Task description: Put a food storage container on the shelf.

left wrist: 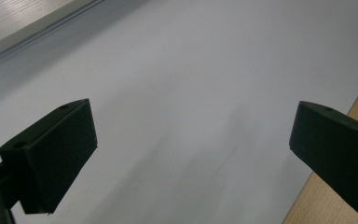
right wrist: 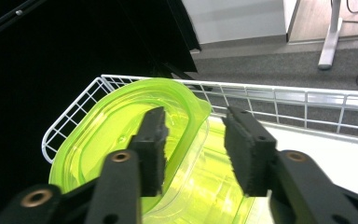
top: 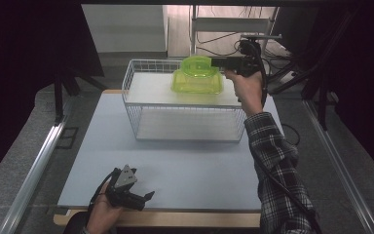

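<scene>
A clear lime-green container [top: 197, 84] sits on the top shelf of a white wire rack [top: 185, 105]. A matching green lid [top: 196, 64] stands tilted over its back edge. My right gripper [top: 213, 62] reaches in from the right at lid height. In the right gripper view the right gripper [right wrist: 196, 140] is open, with the rim of the lid [right wrist: 116, 121] between its jaws, above the container [right wrist: 214, 186]. My left gripper [top: 148, 197] hovers low near the table's front edge, open with nothing between its jaws [left wrist: 191, 154].
The rack stands at the back of a pale blue-grey table [top: 185, 165], with a lower shelf beneath. A wooden strip [left wrist: 345, 196] runs along the table's front edge. The rack's wire rim [right wrist: 270, 95] rises behind the container. Dark curtains and stands surround the table.
</scene>
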`<state>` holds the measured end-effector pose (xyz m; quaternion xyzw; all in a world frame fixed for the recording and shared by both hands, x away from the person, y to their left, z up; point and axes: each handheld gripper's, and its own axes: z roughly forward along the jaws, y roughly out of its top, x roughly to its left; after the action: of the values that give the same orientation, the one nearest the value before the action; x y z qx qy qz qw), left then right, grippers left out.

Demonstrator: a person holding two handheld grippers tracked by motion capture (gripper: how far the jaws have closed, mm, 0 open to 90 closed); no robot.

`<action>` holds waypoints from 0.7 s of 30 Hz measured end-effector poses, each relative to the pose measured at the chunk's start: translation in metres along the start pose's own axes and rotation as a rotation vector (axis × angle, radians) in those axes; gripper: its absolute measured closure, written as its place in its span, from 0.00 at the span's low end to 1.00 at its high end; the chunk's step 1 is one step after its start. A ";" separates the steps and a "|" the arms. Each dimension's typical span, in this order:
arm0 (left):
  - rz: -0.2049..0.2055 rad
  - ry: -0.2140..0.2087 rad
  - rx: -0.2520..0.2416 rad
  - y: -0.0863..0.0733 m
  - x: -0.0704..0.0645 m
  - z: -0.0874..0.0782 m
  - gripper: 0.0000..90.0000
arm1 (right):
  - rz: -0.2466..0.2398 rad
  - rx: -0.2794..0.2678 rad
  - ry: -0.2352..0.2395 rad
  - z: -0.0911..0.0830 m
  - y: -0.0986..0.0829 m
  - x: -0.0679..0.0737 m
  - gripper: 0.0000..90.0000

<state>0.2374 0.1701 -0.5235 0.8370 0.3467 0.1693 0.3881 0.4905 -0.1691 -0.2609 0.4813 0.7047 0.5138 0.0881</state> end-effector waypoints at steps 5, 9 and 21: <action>-0.002 0.001 -0.002 0.000 0.000 0.000 0.01 | -0.033 -0.002 0.010 -0.006 0.001 0.002 0.51; -0.004 0.000 -0.008 0.000 0.000 0.000 0.01 | -0.063 -0.001 0.008 -0.010 -0.001 0.004 0.43; -0.013 -0.010 -0.011 0.000 0.000 0.000 0.01 | -0.126 0.007 0.025 -0.022 -0.010 0.008 0.29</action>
<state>0.2373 0.1697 -0.5232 0.8333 0.3494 0.1645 0.3956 0.4674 -0.1773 -0.2563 0.4301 0.7365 0.5105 0.1096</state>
